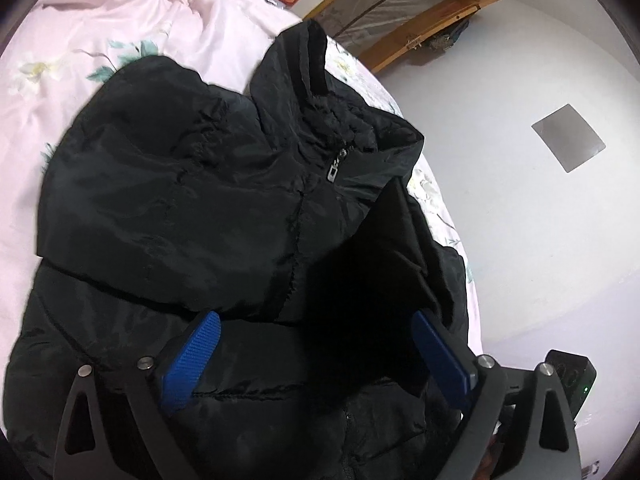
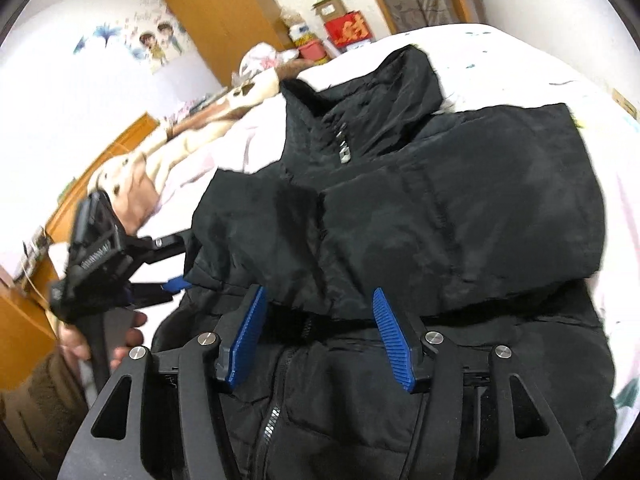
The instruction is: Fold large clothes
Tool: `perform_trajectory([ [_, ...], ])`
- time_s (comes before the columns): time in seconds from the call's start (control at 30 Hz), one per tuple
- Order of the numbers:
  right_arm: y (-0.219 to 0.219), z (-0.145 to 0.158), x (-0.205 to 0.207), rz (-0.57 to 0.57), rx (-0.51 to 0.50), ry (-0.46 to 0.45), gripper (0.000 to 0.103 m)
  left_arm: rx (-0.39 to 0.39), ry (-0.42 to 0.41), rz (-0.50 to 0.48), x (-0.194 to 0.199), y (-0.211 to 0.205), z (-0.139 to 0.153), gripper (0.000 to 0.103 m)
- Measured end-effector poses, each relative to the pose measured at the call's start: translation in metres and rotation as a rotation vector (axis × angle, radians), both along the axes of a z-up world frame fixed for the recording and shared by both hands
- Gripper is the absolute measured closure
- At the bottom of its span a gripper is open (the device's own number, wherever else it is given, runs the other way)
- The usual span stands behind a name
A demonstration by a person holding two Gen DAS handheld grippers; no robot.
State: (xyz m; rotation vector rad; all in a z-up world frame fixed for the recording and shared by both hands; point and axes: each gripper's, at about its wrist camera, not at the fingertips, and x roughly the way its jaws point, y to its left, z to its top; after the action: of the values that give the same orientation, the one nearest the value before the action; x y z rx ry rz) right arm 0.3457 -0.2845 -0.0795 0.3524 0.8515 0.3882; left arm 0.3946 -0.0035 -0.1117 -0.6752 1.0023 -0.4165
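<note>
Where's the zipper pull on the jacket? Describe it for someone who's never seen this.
Find the pink bed sheet, then the black jacket lying on it. At the base of its raised collar hangs the zipper pull: a small silver metal tab, the only shiny thing on the black cloth.

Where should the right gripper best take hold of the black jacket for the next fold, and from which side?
Probably the folded-over edge of the black jacket, right ahead of the open right gripper. Come from the near, hem side, low over the bed: that edge lies as a raised lip, so one finger may slide under.
</note>
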Motion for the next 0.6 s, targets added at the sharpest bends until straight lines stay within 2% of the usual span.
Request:
perform_trajectory([
  [0.07, -0.017, 0.005, -0.001, -0.062, -0.036, -0.016, 0.043, -0.004, 0.023, 0.001, 0.000, 0.000, -0.001, 0.006],
  [0.17, -0.047, 0.012, -0.004, -0.188, -0.077, -0.039, 0.037, -0.053, -0.015, 0.036, -0.011, 0.012, 0.005, 0.006],
  [0.23, -0.061, 0.012, 0.001, -0.256, -0.120, -0.022, 0.036, -0.033, -0.059, 0.057, -0.019, 0.018, 0.013, 0.005],
  [0.33, -0.076, 0.006, 0.013, -0.347, -0.207, 0.001, 0.036, -0.094, -0.052, 0.022, -0.017, 0.017, 0.013, 0.002],
  [0.37, -0.080, 0.005, 0.016, -0.368, -0.213, 0.000, 0.036, -0.090, -0.051, 0.014, -0.014, 0.014, 0.014, 0.002],
  [0.5, -0.093, -0.007, 0.030, -0.409, -0.193, 0.042, 0.036, 0.106, -0.024, -0.016, 0.000, -0.008, 0.012, 0.002],
  [0.53, -0.093, -0.012, 0.034, -0.413, -0.207, 0.056, 0.036, 0.138, 0.015, -0.017, 0.003, -0.013, 0.005, 0.002],
  [0.6, -0.096, -0.017, 0.042, -0.420, -0.219, 0.072, 0.036, 0.139, 0.037, -0.010, 0.002, -0.013, -0.003, 0.002],
])
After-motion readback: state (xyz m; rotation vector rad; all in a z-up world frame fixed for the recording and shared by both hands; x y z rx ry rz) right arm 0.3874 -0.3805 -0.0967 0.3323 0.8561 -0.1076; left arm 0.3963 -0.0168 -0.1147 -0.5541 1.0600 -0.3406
